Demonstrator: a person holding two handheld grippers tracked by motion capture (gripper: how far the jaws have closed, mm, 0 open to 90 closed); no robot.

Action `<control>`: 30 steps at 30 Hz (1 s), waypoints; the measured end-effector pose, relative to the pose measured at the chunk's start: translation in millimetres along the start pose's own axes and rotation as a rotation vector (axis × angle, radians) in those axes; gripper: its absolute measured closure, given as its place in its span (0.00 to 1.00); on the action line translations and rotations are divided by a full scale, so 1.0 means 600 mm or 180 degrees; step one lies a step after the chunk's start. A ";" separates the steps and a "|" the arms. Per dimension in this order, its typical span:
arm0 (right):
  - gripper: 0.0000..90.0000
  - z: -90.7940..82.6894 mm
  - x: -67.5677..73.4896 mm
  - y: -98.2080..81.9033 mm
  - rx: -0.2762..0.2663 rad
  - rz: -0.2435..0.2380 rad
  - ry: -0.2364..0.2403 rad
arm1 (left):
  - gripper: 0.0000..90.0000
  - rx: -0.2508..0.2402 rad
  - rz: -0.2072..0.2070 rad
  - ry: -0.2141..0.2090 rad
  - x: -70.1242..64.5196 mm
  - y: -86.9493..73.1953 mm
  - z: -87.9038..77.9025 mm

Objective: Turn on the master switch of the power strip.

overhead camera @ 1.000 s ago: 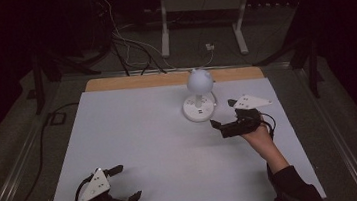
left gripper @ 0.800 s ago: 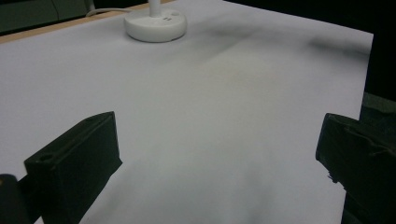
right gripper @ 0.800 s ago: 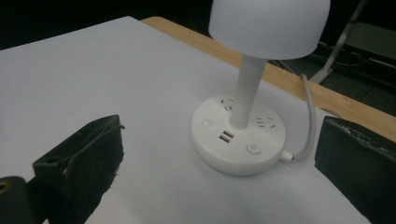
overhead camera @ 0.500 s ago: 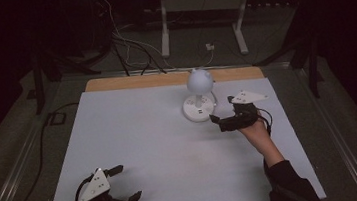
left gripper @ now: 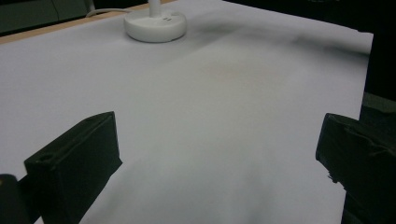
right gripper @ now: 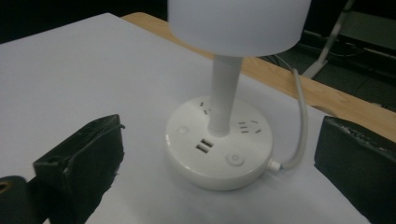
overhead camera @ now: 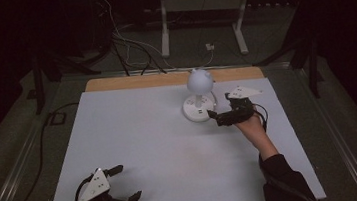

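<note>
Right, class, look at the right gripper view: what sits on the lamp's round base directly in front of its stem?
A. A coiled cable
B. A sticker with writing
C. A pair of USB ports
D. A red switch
C: in the right gripper view, two small USB ports sit side by side on the round white base, just in front of the stem.

- No word, brand name or number can be read in any of the views.
- The one sign stands on the white round plastic lamp base [right gripper: 218, 151], at the centre of the right gripper view: a round button near its front edge, at the lower right of the base, carries a faint power symbol, too soft to make out fully.
- The other markings on that base are socket slots and two USB openings, with no lettering beside them.
</note>
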State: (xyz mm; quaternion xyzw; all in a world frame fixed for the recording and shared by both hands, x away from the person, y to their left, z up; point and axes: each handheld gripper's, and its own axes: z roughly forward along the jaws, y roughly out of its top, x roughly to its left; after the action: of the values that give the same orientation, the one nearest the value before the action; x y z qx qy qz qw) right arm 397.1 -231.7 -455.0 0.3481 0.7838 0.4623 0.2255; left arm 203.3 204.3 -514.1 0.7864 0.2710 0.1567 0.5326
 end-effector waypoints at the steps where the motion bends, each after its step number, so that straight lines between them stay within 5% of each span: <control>1: 0.04 0.007 -0.003 -0.001 0.0033 -0.0008 -0.0010 | 0.00 0.0004 -0.0002 -0.0001 0.000 0.000 0.000; 17: 0.20 0.044 -0.010 -0.009 0.0124 -0.0060 -0.0131 | 0.00 -0.0005 -0.0019 0.0000 0.001 -0.001 0.000; 30: 0.54 0.069 -0.012 -0.021 0.0169 -0.0059 -0.0187 | 0.00 0.0015 -0.0028 0.0006 0.001 -0.002 0.001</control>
State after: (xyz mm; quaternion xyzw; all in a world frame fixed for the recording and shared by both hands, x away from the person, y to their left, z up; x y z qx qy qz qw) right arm 425.6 -217.9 -485.4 0.3600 0.7920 0.4288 0.2434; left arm 203.9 204.6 -515.5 0.7862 0.2752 0.1544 0.5312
